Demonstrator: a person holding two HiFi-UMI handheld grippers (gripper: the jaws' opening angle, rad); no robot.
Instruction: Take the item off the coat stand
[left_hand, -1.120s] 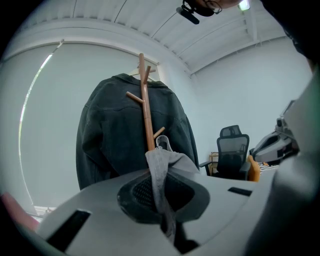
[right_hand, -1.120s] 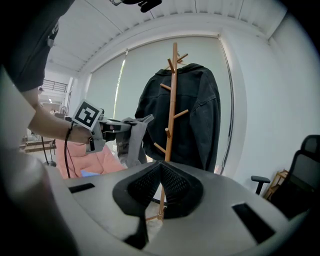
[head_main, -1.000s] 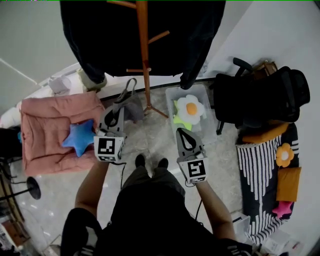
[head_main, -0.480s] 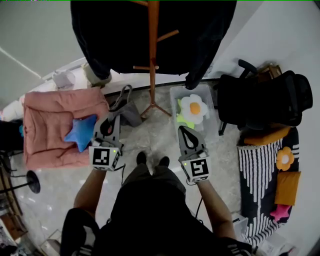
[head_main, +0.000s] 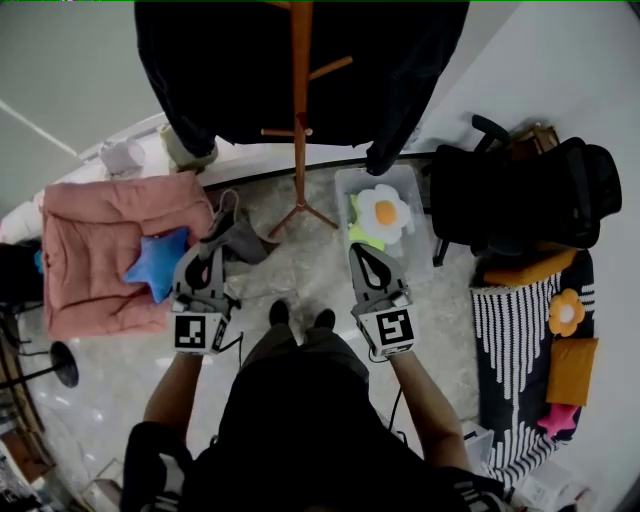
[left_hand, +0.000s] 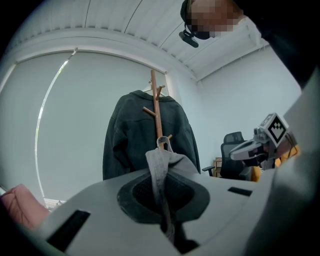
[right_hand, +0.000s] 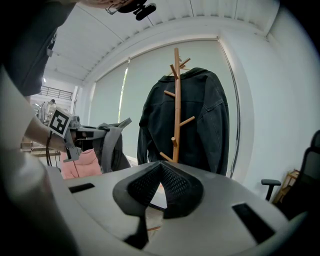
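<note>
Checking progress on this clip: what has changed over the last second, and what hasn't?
The left gripper, still shut on the strap of the grey bag, has carried it away from the coat stand, leftward and toward the person. The right gripper stayed put, shut and empty; the dark jacket still hangs on the stand.

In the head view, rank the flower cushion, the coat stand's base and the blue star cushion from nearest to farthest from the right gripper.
1. Flower cushion, just ahead of the right gripper.
2. Coat stand's base, ahead and to its left.
3. Blue star cushion, far to its left.
</note>
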